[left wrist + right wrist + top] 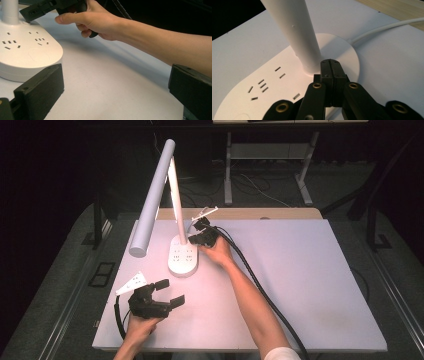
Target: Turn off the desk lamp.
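Observation:
A white desk lamp stands at the table's back left. Its oval base [182, 256] carries several socket slots, and a slanted post [175, 195] holds a long tube head [152, 195]. My right gripper [193, 239] is shut, with nothing between the jaws. Its tip [330, 63] is right at the foot of the post [297, 32], on the round part of the base [342, 50]. My left gripper [170, 292] rests near the front left, open and empty [115, 87]. It points toward the base [25, 50] and the right hand [95, 22].
The pale table top [310, 285] is bare to the right. The lamp's white cord [387, 27] runs off behind the base toward a wooden strip [240, 213]. A black cable [260, 285] trails along the right forearm. Dark floor and desk legs [228, 170] lie beyond.

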